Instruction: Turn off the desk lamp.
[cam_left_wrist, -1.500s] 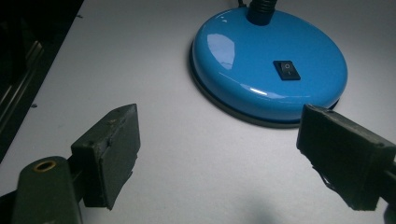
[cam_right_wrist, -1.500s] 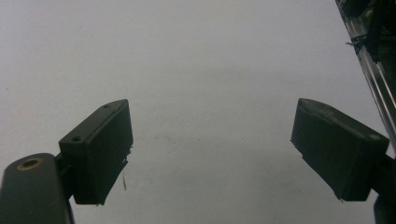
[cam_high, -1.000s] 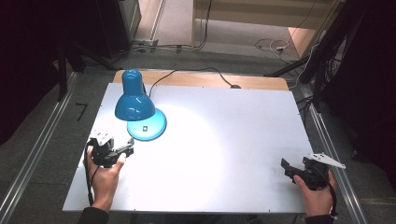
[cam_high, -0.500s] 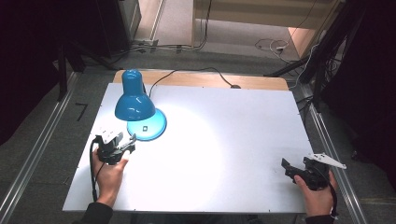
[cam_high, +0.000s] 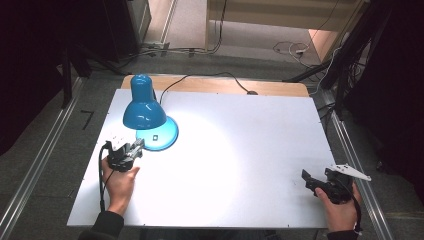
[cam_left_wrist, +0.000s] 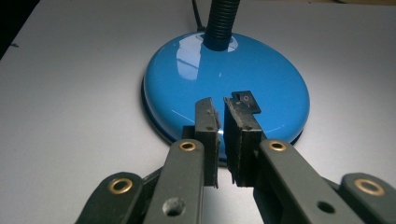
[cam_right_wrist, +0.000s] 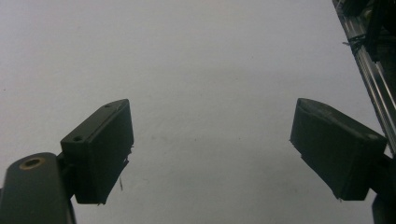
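A blue desk lamp (cam_high: 144, 106) stands at the table's back left, lit and shining onto the white tabletop. Its round blue base (cam_left_wrist: 224, 79) carries a black rocker switch (cam_left_wrist: 246, 101) on top. My left gripper (cam_high: 136, 147) is at the base's near edge, its jaws nearly closed with a thin gap and nothing between them. In the left gripper view the left gripper (cam_left_wrist: 221, 103) has its tips just short of the switch. My right gripper (cam_high: 306, 176) rests near the table's front right corner, jaws wide apart over bare tabletop (cam_right_wrist: 205, 84).
The lamp's black cord (cam_high: 200, 79) runs off the back of the table. A metal rail (cam_right_wrist: 366, 70) borders the table's right side. Dark floor and cables surround the table (cam_high: 240, 150).
My left gripper has moved forward and to the right, up to the lamp's base. The right gripper has stayed where it was.
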